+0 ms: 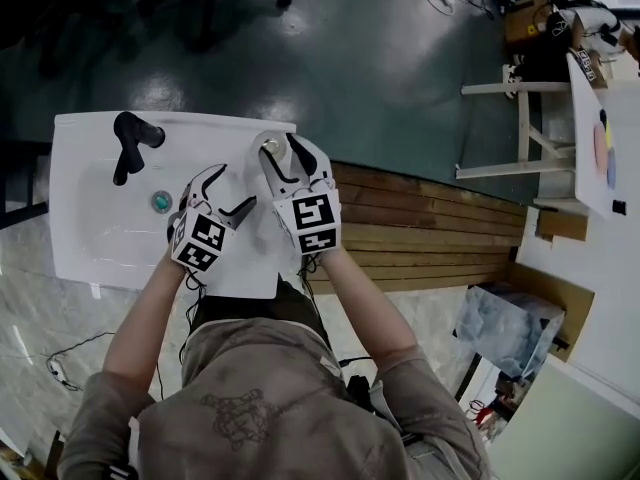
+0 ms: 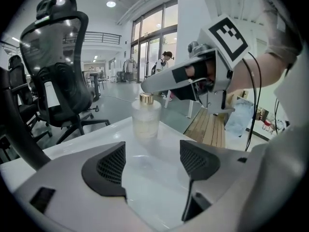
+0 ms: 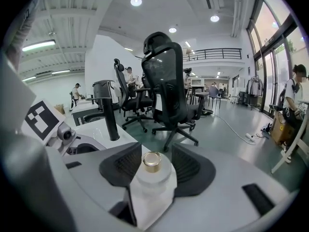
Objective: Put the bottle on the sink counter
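A frosted bottle (image 1: 270, 148) with a gold cap stands upright on the white sink counter (image 1: 225, 131), at its far right corner. My right gripper (image 1: 277, 148) is open, one jaw on each side of the bottle. The right gripper view has the bottle (image 3: 152, 173) close up between the dark pads (image 3: 193, 170) of that gripper (image 3: 157, 153). My left gripper (image 1: 237, 185) hangs open and empty over the counter's near right part. From the left gripper (image 2: 152, 151) the bottle (image 2: 146, 120) is a short way ahead, with a white finger of the right gripper (image 2: 159, 82) beside its cap.
A black faucet (image 1: 130, 143) stands at the far left of the basin, whose drain (image 1: 161, 201) lies left of my left gripper. A wooden slatted bench (image 1: 430, 228) adjoins the sink on the right. Black office chairs (image 3: 169, 81) stand on the floor beyond.
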`<move>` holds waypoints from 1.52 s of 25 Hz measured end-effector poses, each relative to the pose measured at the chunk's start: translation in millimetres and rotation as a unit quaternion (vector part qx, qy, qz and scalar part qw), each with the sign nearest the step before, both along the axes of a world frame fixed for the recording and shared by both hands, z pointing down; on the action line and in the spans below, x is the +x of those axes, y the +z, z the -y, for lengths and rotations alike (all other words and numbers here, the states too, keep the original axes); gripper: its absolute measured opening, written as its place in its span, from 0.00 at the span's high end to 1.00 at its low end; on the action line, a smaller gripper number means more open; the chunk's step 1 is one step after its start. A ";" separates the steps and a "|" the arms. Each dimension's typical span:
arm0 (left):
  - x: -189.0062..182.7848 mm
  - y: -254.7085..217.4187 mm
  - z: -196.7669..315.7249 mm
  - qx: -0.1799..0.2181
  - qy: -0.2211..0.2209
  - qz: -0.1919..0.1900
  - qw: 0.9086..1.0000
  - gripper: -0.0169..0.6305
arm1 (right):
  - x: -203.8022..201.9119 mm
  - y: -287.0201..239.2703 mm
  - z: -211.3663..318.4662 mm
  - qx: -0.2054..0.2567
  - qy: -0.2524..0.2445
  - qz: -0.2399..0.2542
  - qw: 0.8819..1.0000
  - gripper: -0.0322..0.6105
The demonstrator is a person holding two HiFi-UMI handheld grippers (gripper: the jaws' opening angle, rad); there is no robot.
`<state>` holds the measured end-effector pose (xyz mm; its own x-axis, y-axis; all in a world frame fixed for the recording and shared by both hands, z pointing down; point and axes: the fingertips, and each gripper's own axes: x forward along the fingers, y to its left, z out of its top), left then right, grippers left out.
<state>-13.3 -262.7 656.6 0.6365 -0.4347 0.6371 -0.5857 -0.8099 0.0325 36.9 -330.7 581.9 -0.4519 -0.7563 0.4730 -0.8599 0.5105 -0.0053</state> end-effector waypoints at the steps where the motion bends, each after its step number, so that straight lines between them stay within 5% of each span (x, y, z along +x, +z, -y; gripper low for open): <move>1: -0.6 -3.0 0.8 0.002 -0.001 0.001 1.000 0.45 | 2.2 -2.9 0.1 0.004 0.002 -0.002 1.000 0.64; 12: -10.4 -66.1 8.5 0.054 0.006 -0.002 0.999 0.47 | 7.2 -56.3 -7.5 0.032 0.014 -0.002 0.999 0.71; 15: -19.1 -85.9 14.0 0.068 -0.009 -0.002 0.998 0.69 | 9.9 -76.4 -9.1 0.052 0.027 -0.009 0.998 0.81; 21: -30.1 -132.6 23.1 0.099 -0.023 -0.009 0.995 0.79 | 11.1 -118.4 -15.2 0.076 0.033 0.004 0.997 0.83; 38: -49.9 -283.0 8.1 0.235 -0.047 -0.074 0.968 0.93 | 9.8 -246.4 -83.4 0.147 -0.010 0.040 0.988 0.88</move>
